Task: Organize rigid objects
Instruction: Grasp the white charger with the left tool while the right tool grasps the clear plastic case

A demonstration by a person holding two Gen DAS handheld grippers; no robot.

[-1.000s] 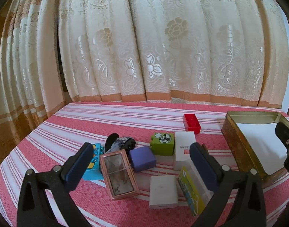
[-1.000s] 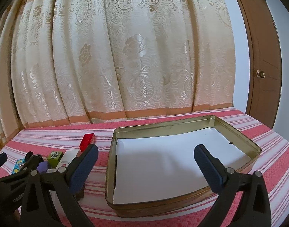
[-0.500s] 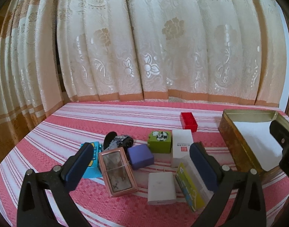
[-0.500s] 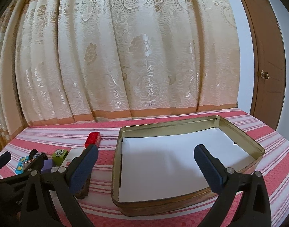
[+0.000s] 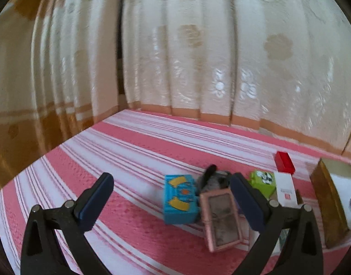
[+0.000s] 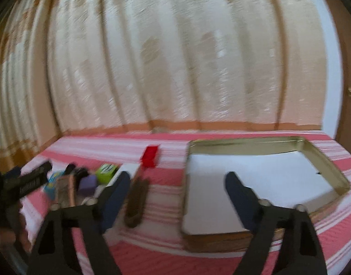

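Observation:
Small rigid objects lie in a cluster on the pink striped tablecloth (image 5: 129,155): a blue box (image 5: 179,199), a pink framed case (image 5: 222,217), a green box (image 5: 262,182), a white box (image 5: 285,190) and a red brick (image 5: 283,162). My left gripper (image 5: 173,197) is open and empty, with the blue box between its fingers' lines. My right gripper (image 6: 176,194) is open and empty above the left edge of the gold tin tray (image 6: 322,158). A dark brush-like item (image 6: 136,201) lies left of the tray. The red brick (image 6: 150,155) also shows there.
A cream patterned curtain (image 5: 198,57) hangs behind the table. The tin tray (image 5: 324,197) lined with white paper sits at the right in the left wrist view. A brown door (image 6: 349,91) stands at far right. The left gripper's body (image 6: 26,183) shows at left.
Both cameras have swung left with motion blur. The left gripper now faces the left part of the cluster. The right gripper has shifted toward the tray's left edge.

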